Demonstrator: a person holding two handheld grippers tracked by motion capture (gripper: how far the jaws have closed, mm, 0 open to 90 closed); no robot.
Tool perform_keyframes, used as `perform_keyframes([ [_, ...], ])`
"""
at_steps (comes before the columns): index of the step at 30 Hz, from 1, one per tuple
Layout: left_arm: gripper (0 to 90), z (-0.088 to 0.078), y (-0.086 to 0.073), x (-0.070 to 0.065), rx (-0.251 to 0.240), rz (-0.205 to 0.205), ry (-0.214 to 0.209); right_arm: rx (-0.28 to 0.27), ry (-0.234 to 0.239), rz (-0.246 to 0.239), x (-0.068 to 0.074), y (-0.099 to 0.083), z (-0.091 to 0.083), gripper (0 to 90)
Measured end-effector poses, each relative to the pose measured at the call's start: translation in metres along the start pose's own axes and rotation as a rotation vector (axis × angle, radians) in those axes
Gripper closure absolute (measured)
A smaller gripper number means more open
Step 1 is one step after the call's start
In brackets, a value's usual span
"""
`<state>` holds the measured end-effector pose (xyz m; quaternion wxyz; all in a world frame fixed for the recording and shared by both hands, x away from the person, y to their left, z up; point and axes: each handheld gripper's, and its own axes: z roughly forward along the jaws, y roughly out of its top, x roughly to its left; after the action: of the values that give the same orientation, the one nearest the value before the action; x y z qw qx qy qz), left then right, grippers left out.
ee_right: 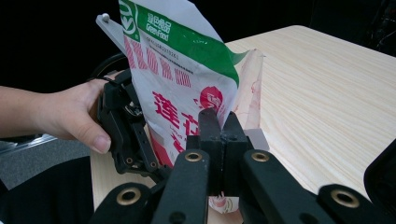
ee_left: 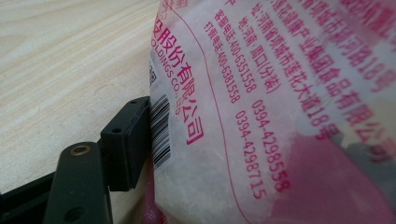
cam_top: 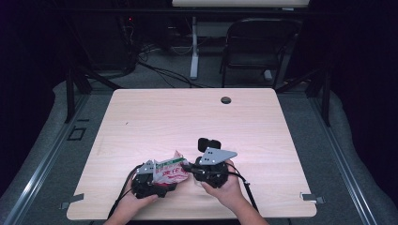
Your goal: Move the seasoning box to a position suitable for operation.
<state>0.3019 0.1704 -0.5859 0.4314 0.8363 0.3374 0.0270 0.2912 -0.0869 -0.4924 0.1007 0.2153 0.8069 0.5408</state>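
A plastic bag [cam_top: 170, 172] printed in white, red and green stands near the front edge of the wooden table [cam_top: 187, 117], held between both grippers. My left gripper [cam_top: 162, 182] grips its lower part. In the left gripper view one black pad [ee_left: 126, 140] presses beside the barcode on the bag [ee_left: 261, 93], and the other jaw is hidden behind it. My right gripper [cam_top: 187, 167] comes in from the right. In the right gripper view its jaws [ee_right: 223, 126] are pinched together on the bag's side edge [ee_right: 182, 84]. A hand holds the left gripper [ee_right: 135, 140] behind the bag.
A black rounded thing [cam_top: 209, 144] sits just beyond the right gripper. The table has a cable hole [cam_top: 226, 100] at its far edge. A dark chair [cam_top: 256, 47] and cables stand on the floor beyond. Bare tabletop stretches across the far half.
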Motion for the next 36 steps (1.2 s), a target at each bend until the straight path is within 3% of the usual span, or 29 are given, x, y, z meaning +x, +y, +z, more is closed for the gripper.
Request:
perform_keyframes([
  [14, 33.4, 0.0037, -0.001, -0.0009, 0.004, 0.018, 0.015, -0.009, 0.002, 0.008, 0.0014, 0.0004, 0.002, 90.0],
  [23, 47.0, 0.0022, -0.0015, -0.0015, -0.013, 0.043, 0.035, -0.006, 0.01, -0.002, 0.003, 0.0004, 0.0025, 90.0],
  [36, 53.7, 0.0015, -0.0018, -0.004, -0.02, 0.049, 0.044, -0.004, 0.005, -0.001, 0.0028, 0.0004, 0.0018, 90.0],
])
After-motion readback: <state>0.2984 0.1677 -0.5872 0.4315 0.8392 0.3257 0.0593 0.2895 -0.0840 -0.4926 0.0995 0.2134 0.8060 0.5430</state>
